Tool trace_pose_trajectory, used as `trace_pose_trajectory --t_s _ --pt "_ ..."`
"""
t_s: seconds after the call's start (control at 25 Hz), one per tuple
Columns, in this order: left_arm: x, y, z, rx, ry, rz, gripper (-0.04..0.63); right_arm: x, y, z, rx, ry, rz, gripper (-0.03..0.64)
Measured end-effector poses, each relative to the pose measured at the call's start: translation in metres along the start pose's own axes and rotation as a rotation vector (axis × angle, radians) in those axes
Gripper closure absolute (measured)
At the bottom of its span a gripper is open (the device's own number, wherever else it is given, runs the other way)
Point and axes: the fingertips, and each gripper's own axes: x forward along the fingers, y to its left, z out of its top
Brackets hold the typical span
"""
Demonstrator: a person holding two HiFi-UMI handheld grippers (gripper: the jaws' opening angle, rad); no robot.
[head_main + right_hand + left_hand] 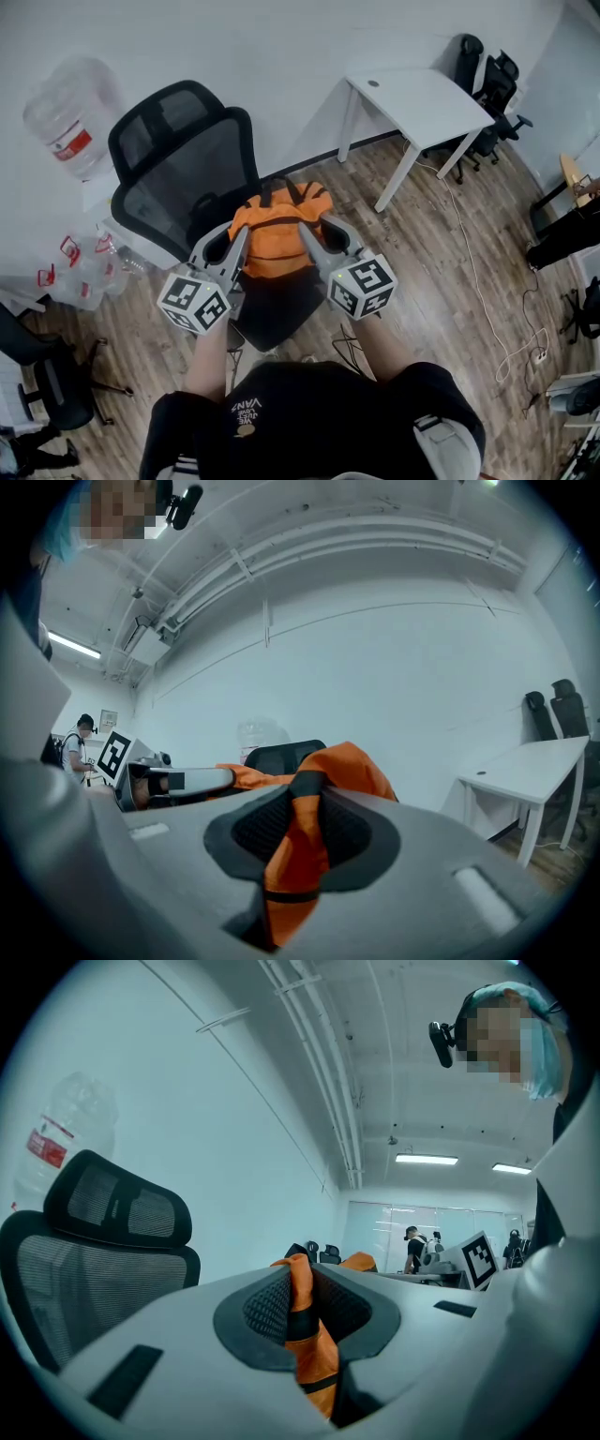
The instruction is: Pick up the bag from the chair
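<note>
Over the seat of the black mesh-backed office chair point(178, 173), in the head view, the orange fabric backpack with black straps point(278, 234) sits between the two hand-held grippers. The left gripper point(232, 246) meets it from the left side and the right gripper point(317, 239) from the right, each at the bag's upper part.

Grip: in the left gripper view the jaws are clamped on a fold of orange fabric with a black strap band, pinched between the ribbed dark pads. The right gripper view shows the same on its side, with a thicker bunch of orange cloth squeezed between the pads. Neither gripper is empty.

Progress: reaching and grasping appear complete, and the bag is held at two points, so the load looks shared evenly. The lift itself is judged to be under way. A strip of the dark seat point(272, 314) shows in front of the bag, yet no view reveals whether the bag's underside is clear of the cushion.

Remaining: raise the bag fully free of the chair and hold it clear, without the fabric slipping from either pair of jaws.
</note>
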Motion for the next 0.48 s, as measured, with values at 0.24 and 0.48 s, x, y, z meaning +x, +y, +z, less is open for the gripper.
trace_pose_trajectory --t_s 0.24,0.48 --pt "-0.003 -0.006 0.009 0.019 -0.013 0.003 0.529 -0.003 0.003 0.009 -0.014 -0.012 0.008 0.532" --pt "-0.004 -0.010 0.014 0.042 -0.015 0.004 0.529 -0.005 0.006 0.013 -0.022 -0.022 0.011 0.533"
